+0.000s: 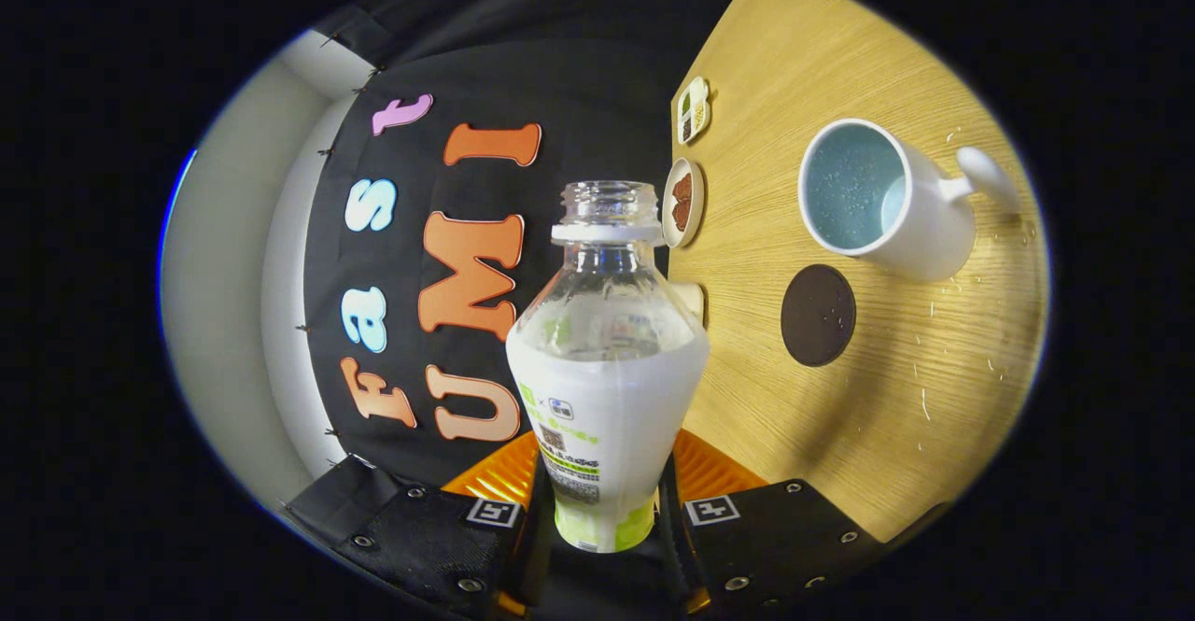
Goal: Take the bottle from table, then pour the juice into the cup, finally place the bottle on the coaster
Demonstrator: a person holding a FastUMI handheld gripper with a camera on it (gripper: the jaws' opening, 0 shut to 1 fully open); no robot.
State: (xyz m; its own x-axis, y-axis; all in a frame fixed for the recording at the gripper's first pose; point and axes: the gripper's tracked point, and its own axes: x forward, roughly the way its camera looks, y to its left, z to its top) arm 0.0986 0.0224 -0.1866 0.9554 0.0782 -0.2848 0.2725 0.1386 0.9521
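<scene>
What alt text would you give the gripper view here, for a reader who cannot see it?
The gripper is shut on an uncapped clear plastic bottle, jaws pressing its labelled lower body from both sides. Beyond it, the view is rolled, so the wooden table stands like a wall, carrying a white mug, a dark round coaster and two small dishes.

Tongs [605, 509] clamp the uncapped bottle [605, 359] near cup [878, 196] and coaster [818, 315].
</scene>
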